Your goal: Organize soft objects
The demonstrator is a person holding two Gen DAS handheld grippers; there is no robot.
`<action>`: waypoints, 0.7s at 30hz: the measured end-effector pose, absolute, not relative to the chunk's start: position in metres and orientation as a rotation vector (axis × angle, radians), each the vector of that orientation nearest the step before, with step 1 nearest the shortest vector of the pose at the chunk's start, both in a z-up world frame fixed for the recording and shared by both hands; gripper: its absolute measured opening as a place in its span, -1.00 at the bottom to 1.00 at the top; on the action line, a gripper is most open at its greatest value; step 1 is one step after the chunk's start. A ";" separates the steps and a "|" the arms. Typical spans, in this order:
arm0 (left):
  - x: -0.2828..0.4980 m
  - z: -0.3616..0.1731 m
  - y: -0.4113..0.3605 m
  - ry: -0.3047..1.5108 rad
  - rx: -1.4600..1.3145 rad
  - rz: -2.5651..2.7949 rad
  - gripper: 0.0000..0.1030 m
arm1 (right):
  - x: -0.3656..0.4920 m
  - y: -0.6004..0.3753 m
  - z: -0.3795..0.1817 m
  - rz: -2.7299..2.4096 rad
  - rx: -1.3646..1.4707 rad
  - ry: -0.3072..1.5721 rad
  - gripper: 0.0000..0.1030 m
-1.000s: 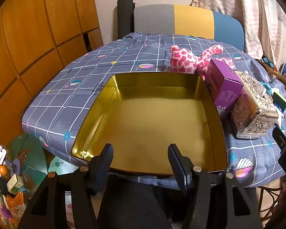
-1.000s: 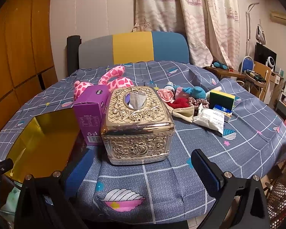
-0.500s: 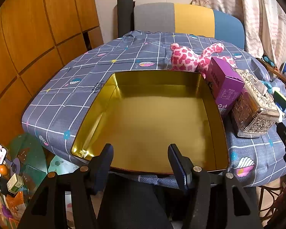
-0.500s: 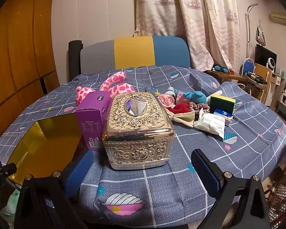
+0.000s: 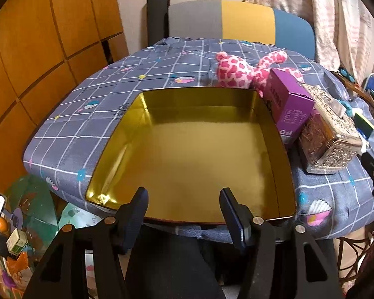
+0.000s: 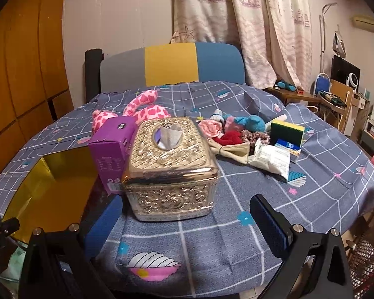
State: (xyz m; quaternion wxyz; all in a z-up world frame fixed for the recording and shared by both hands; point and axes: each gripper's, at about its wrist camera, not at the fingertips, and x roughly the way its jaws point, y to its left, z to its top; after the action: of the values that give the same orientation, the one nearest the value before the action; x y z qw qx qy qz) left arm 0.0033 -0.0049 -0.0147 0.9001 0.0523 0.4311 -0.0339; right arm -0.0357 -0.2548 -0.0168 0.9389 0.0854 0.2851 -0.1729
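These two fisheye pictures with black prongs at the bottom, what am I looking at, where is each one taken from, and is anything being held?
There is no robot: a person holds a two-finger gripper in each hand, with a camera on each one looking forward along its fingers.

The left wrist view shows the left gripper hovering at the near edge of an empty gold tin tray. The right wrist view shows the right gripper facing an ornate metal tissue box.

All of it lies on a table under a blue checked cloth. Beside the tray stands a purple carton, with a pink spotted plush toy behind it. Further right is a pile of small soft toys and hair ties, a sponge and a white packet.

Both grippers are open and hold nothing.
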 end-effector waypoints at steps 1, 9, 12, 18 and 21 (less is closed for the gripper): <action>0.003 -0.015 -0.007 0.892 0.104 -0.090 0.17 | -0.036 -0.258 -0.016 -0.360 0.177 0.581 1.00; -0.002 -0.014 -0.021 0.892 0.037 -0.332 0.17 | -0.032 -0.316 -0.020 -0.400 0.227 0.629 1.00; -0.002 -0.009 -0.030 0.894 -0.007 -0.444 0.17 | -0.030 -0.347 -0.028 -0.419 0.214 0.646 1.00; 0.004 0.000 -0.063 0.958 -0.026 -0.566 0.17 | 0.007 -0.405 -0.047 -0.364 -0.006 0.765 1.00; 0.008 0.003 -0.080 0.983 -0.054 -0.628 0.17 | 0.031 -0.431 -0.055 -0.288 -0.151 0.821 1.00</action>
State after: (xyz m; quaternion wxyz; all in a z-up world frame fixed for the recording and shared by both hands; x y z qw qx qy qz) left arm 0.0076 -0.0801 0.0030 0.8344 -0.0254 0.4641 -0.2964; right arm 0.0309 -0.4310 -0.0555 0.9041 -0.0731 0.3973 -0.1396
